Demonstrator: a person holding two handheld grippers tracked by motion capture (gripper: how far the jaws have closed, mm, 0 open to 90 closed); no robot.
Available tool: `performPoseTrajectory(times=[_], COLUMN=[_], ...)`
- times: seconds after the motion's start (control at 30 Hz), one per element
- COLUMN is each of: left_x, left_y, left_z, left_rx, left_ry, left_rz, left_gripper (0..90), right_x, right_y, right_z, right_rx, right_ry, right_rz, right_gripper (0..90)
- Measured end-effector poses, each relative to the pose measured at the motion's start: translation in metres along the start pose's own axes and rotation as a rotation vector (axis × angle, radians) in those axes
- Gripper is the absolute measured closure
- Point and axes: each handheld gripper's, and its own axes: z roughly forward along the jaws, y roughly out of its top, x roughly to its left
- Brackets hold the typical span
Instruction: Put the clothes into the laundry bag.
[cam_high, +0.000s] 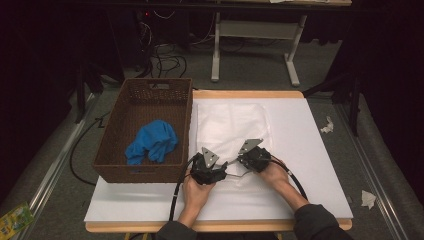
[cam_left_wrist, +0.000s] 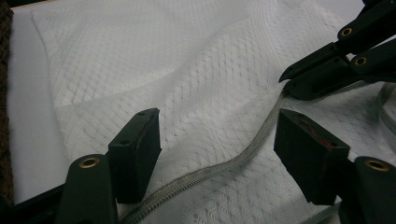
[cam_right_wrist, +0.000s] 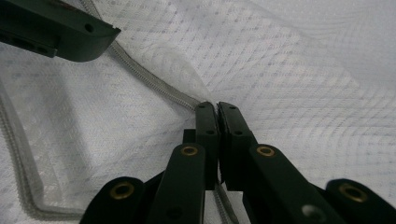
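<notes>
In the high view, a white mesh laundry bag (cam_high: 232, 131) lies flat on the white table (cam_high: 310, 150), just right of a brown wicker basket (cam_high: 145, 130) that holds a crumpled blue cloth (cam_high: 152, 141). Both my hands are at the bag's near edge: my left claw (cam_high: 216, 167) and my right claw (cam_high: 244, 155) sit close together over its zipper side, almost nose to nose.

In the left gripper view, my left claw (cam_left_wrist: 217, 149) stands apart, with the zipper (cam_left_wrist: 224, 165) running across the mesh between the two pads. The pads (cam_left_wrist: 137, 154) do not press on anything; the bag lies under and between them. The right claw (cam_left_wrist: 292, 79) comes in from the upper right, tips together at the zipper line.

In the right gripper view, my right claw (cam_right_wrist: 217, 109) is pinched together on the zipper (cam_right_wrist: 154, 79) where it meets a raised fold of mesh. Whether it has the slider or just the tape and cloth I cannot tell. The left claw's (cam_right_wrist: 56, 28) tip hangs at the upper left.

I judge the bag light, limp and thin. It will bunch and slide on the smooth table rather than resist, so one claw must hold it down. The zipper tape is the firmest place to grip, since bare mesh could snag or slip.
</notes>
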Motion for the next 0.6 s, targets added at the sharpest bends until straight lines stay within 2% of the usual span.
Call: performPoseTrajectory(times=[0.1,0.43,0.6], left_x=[-0.0001,-0.0006,-0.0021], left_y=[0.0000,0.0000,-0.0001], left_z=[0.0000,0.0001,0.0003], left_rx=[0.000,0.001,0.001], left_ry=[0.001,0.002,0.008], left_rz=[0.001,0.005,0.017], left_gripper=[31.7,30.8,29.7], right_x=[0.0000,-0.0077,-0.0096], right_y=[-0.0006,-0.0037,-0.0031], right_z=[0.0002,-0.0017,-0.0075], right_rx=[-0.008,-0.054,-0.077], right_ry=[-0.002,0.032,0.023], right_rz=[0.004,0.085,0.097], right_gripper=[88.9,89.3,89.3])
